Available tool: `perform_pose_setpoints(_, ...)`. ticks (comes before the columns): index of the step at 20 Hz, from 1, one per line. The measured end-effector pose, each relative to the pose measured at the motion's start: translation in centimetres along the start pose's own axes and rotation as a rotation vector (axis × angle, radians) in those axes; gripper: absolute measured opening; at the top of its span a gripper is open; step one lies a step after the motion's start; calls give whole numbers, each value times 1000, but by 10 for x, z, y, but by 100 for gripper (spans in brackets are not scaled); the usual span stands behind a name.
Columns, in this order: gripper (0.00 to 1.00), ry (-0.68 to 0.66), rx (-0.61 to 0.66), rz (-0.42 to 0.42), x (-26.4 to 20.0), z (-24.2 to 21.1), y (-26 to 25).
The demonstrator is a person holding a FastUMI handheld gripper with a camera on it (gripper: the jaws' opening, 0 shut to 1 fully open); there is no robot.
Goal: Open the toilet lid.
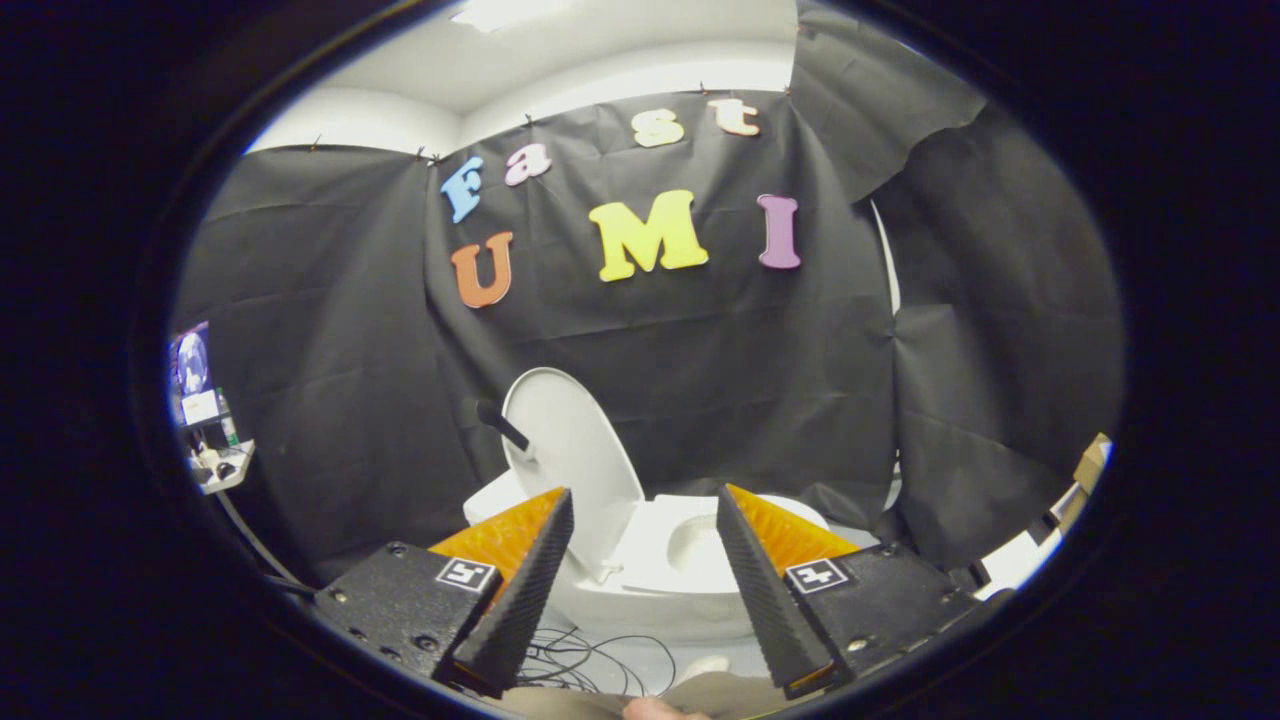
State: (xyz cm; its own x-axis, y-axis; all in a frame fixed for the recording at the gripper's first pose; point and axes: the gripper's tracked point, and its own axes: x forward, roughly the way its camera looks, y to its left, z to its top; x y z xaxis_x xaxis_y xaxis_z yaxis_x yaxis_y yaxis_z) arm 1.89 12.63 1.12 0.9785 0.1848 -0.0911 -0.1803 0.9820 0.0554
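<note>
A white toilet (650,590) stands beyond my fingers against the black cloth wall. Its lid (570,450) is raised, standing nearly upright and leaning back toward the left. The seat (655,555) lies down, and the bowl opening (700,545) shows just right of the middle. A short dark handle (500,425) sticks out from the lid's left edge. My gripper (645,520) is open, held back from the toilet, with the lid's lower part and the seat seen through the wide gap between its fingers. Nothing is held.
Thin dark cables (590,660) lie on the pale floor in front of the toilet base. A small shelf with a screen and clutter (205,420) is at the far left. Cardboard and pale boxes (1070,500) sit at the far right past the cloth.
</note>
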Motion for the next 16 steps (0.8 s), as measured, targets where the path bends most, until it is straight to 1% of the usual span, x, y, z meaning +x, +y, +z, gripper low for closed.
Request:
perform_pose_setpoints(2,94,-22,2,-19,-6,3,-11)
perform_pose_setpoints(6,94,-37,16,-58,-9,5,-32)
perform_pose_setpoints(9,94,-32,44,-53,-11,1,-36)
perform_pose_setpoints(12,94,-37,37,-65,-13,1,-42)
perform_pose_setpoints(14,94,-50,26,-58,-14,3,-38)
perform_pose_setpoints(16,94,-91,10,-31,-16,10,-32)
